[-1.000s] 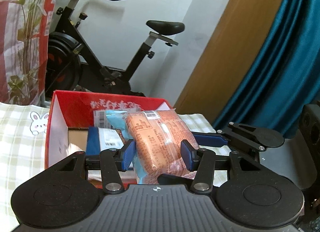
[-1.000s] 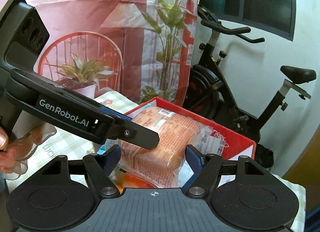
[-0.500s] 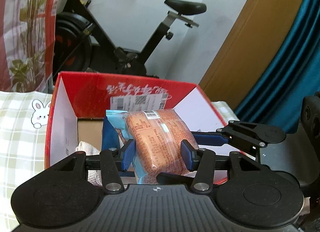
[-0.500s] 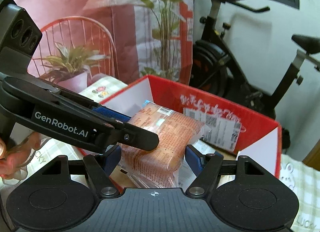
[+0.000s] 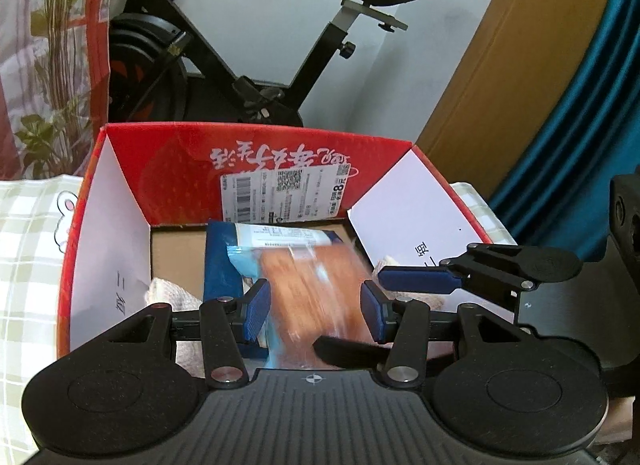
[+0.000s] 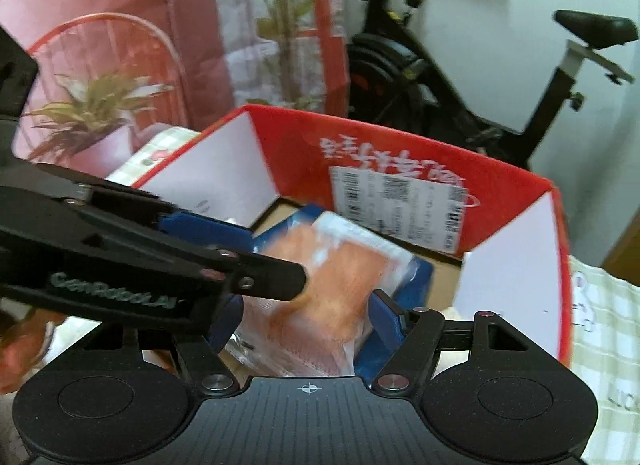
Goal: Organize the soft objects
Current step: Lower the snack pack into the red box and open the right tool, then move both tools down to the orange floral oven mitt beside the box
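Note:
An orange snack packet (image 5: 316, 297) sits between the blue pads of my left gripper (image 5: 316, 315), blurred by motion, over the open red cardboard box (image 5: 280, 153). A gap shows between the packet and the pads. The same packet (image 6: 332, 297) is between the pads of my right gripper (image 6: 304, 317), whose left finger is hidden behind the left gripper's arm. Under the packet lies a blue and white packet (image 5: 280, 235) inside the box. A beige cloth (image 5: 168, 291) lies on the box floor at left.
The box stands on a green checked cloth (image 5: 28, 225). An exercise bike (image 5: 248, 65) stands behind the box against a white wall. A plant-print curtain (image 6: 160, 45) hangs at left. A wooden panel and teal curtain (image 5: 580, 125) are at right.
Both grippers moved down toward the box. The left pads have spread apart from the orange packet, which is now blurred and lower inside the box.

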`<state>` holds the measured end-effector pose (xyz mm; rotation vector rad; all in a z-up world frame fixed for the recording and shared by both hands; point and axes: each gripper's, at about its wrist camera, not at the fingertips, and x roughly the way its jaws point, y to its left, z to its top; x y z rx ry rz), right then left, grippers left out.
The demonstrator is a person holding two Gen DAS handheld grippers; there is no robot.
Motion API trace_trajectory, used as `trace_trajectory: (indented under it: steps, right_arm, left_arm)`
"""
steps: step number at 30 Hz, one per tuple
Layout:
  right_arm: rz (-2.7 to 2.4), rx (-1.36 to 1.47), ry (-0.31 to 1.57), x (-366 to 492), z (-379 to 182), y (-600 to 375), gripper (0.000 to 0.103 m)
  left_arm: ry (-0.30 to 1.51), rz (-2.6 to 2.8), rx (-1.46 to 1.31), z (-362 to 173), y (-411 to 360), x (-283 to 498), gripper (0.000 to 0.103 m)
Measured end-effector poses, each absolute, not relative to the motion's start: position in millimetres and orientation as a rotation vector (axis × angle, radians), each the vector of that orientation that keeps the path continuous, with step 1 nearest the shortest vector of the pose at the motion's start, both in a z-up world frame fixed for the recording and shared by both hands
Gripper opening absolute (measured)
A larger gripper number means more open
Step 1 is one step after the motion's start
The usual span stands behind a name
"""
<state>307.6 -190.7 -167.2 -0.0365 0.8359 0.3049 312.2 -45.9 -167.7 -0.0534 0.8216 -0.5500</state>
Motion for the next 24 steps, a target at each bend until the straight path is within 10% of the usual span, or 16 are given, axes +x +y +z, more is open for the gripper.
trace_trajectory:
  steps: [11, 17, 24]
  right_arm:
    - [0.238, -0.065, 0.797, 289.1, -150.5, -198.4, 0.069]
    - [0.191, -0.072, 0.765, 270.4, -140.6, -197.9, 0.094]
    - [0.149, -0.045, 0.732, 248.4, -130.4, -201.0, 0.103]
  left_arm:
    - [0.744, -0.483, 0.054, -143.7, -38.8, 288.4, 0.056]
    - [0.647, -0.412, 0.121, -127.2, -31.2, 262.0, 0.091]
    - [0.613, -0.364, 0.112, -115.4, -15.8, 238.5, 0.102]
